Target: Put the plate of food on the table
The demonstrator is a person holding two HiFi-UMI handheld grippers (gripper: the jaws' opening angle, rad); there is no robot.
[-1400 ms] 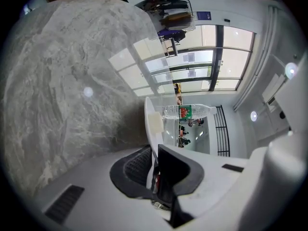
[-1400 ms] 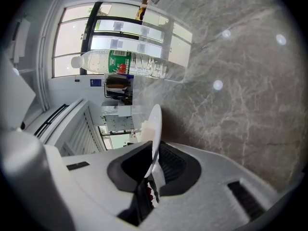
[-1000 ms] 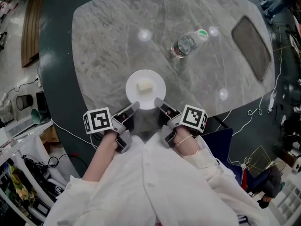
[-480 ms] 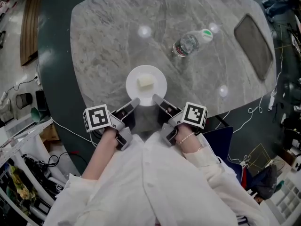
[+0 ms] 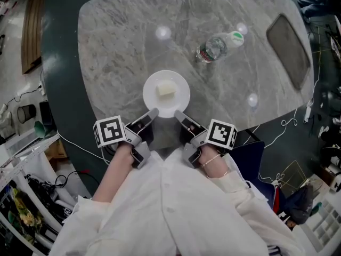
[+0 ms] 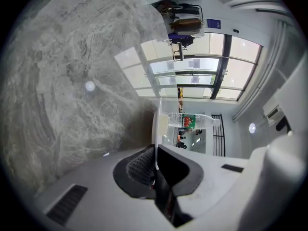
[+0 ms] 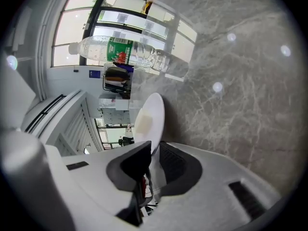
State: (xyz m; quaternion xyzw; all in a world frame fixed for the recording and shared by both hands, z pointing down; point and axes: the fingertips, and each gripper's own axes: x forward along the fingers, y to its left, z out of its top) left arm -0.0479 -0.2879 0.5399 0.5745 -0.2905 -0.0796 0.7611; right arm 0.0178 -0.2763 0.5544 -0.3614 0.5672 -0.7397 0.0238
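Because the plate (image 5: 152,99) is already lying flat on the table (image 5: 117,47), close to the person's edge, the two grippers are just sitting at its near rim. The left gripper (image 5: 152,113) is pinching the rim between its jaws, I think to keep the plate from sliding. The right gripper (image 5: 178,113) is letting go. Its jaws have just been opening, then easing in a bit, and the rim is lying loose between them. The plate is facing up. Being round, it is showing no long side. The food (image 5: 166,90) is sitting in the middle, its longer side running roughly left to right.
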